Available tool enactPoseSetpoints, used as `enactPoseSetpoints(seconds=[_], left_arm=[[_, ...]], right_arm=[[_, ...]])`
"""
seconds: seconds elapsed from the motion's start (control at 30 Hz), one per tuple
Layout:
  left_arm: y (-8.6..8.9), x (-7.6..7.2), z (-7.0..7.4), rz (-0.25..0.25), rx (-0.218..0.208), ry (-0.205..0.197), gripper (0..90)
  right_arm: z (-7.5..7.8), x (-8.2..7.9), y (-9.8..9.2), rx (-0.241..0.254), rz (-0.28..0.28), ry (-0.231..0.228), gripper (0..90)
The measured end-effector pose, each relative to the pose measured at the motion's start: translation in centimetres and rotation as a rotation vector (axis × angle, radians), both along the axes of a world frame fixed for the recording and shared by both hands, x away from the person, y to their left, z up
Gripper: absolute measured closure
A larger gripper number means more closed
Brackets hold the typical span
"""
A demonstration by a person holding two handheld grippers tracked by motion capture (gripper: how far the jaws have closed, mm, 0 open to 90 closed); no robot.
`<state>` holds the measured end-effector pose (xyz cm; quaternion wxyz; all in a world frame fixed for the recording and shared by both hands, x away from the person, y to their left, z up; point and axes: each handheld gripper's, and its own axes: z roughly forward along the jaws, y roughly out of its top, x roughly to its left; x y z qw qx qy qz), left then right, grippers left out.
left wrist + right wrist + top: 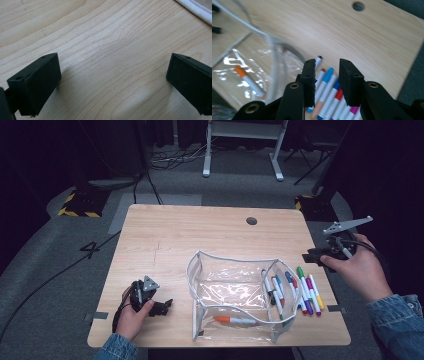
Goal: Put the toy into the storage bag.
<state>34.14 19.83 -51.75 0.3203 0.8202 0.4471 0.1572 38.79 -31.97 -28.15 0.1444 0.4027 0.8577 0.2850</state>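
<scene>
A clear plastic pouch with white trim stands open at the table's middle front. An orange-capped marker lies inside it, and the right gripper view shows that marker through the pouch's wall. Several coloured markers lie side by side to the pouch's right. My right gripper hovers above and behind them near the table's right edge. Its jaws stand apart with nothing between them, and the markers lie below them. My left gripper rests low on the front left, open wide over bare wood.
The wooden table has a round cable hole at the back right. The pouch's white trim crosses the top right corner of the left gripper view. Cables and a desk frame lie on the floor beyond the table.
</scene>
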Motion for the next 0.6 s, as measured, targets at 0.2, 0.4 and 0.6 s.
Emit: enactPoseSetpoints(seconds=[0.2, 0.4, 0.6], left_arm=[[0.0, 0.0, 0.0, -0.001, -0.001, 0.000, 0.1], [0.0, 0.0, 0.0, 0.000, 0.000, 0.000, 0.1], [0.0, 0.0, 0.0, -0.001, -0.001, 0.000, 0.1]], right_arm=[[-4.0, 1.0, -4.2, -0.030, -0.144, 0.028, 65.5], [-8.9, 1.5, -6.9, -0.058, -0.226, 0.101, 65.2], [-13.6, 1.6, -8.9, -0.094, -0.299, 0.187, 64.7]])
